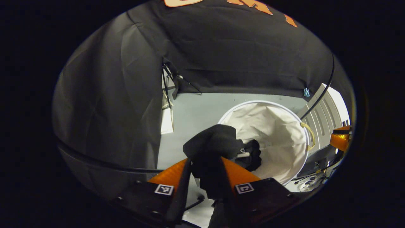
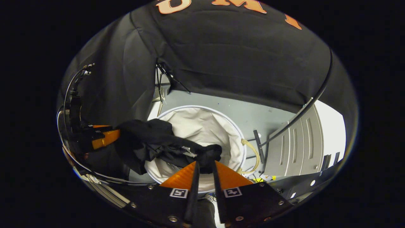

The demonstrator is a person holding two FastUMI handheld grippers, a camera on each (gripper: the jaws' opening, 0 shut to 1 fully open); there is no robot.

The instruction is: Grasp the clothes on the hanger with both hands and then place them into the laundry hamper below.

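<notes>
White round hamper point(image 1: 278, 142) standing open on grey floor point(image 1: 196, 110), at 3 o'clock in the left gripper view, near centre in the right gripper view. Black garment point(image 2: 152, 139) stretched over hamper's rim between both tools, part hanging inside. Left tool point(image 1: 205, 164) clamped on a bunched fold at 6 o'clock. Right tool point(image 2: 204, 166) clamped on the other end, above hamper's mouth. Rope handle point(image 2: 251, 152) at hamper's 4 o'clock edge.

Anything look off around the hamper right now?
Nothing broken or spilled. The black garment is bunched and stretched between the left gripper and right gripper, hanging over the hamper's near rim, part of it outside. The hamper stands upright, its white liner intact.
</notes>
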